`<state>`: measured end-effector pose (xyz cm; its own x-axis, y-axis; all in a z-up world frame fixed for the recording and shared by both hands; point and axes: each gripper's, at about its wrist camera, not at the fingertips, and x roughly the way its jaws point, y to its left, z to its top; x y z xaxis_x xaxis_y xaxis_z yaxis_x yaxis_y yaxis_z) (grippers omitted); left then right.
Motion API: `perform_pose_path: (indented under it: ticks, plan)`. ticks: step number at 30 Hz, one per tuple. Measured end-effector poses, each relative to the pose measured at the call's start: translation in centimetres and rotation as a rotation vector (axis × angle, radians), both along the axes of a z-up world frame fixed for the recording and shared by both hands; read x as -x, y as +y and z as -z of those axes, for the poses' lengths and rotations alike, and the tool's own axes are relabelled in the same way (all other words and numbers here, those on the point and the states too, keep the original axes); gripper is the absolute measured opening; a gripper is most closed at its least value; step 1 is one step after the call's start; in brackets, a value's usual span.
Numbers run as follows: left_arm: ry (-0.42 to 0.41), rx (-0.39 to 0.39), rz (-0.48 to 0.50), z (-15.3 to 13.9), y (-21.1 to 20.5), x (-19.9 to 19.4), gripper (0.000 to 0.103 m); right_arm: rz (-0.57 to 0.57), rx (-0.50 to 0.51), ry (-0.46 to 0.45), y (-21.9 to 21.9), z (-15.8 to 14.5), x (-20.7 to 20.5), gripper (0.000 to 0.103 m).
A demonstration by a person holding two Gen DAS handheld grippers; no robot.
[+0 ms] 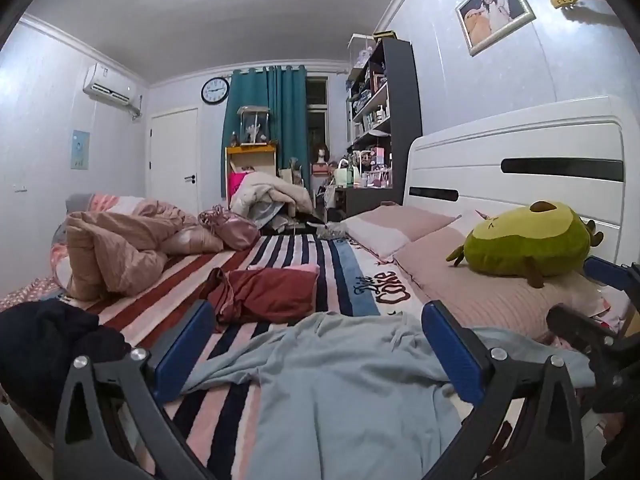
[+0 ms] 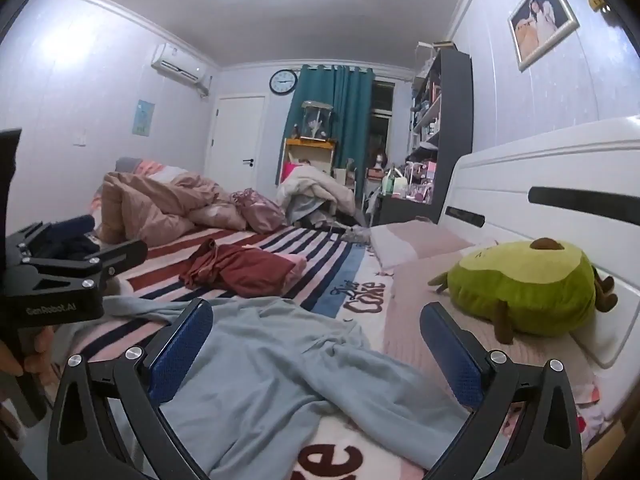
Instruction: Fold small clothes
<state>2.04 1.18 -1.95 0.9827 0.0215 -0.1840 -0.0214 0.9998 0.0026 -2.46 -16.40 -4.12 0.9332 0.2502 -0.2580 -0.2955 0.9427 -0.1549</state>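
Left cam: my left gripper (image 1: 316, 356) fingers are wide open over the light blue garment (image 1: 340, 392), rumpled on the bed (image 1: 320, 256). Right cam: right gripper (image 2: 316, 354) open too, nothing held. Folding hasn't really started; maroon clothes (image 2: 240, 270) wait farther back.

Both wrist cameras look low and nearly level along the bed (image 1: 304, 248) toward the far curtain (image 1: 266, 120). Each sits very near the light blue garment (image 1: 340, 392). The right view stands closer to the headboard (image 2: 560, 184). Both share the avocado plush (image 2: 524, 288).
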Motion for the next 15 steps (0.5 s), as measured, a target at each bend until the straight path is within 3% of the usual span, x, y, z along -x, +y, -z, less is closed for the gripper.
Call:
perform_pose_path:
  ticks: [15]
  plan:
    - [0.023, 0.002, -0.014, 0.4, 0.3, -0.3, 0.102, -0.029, -0.046, 0.010, -0.6, 0.0, 0.0, 0.103]
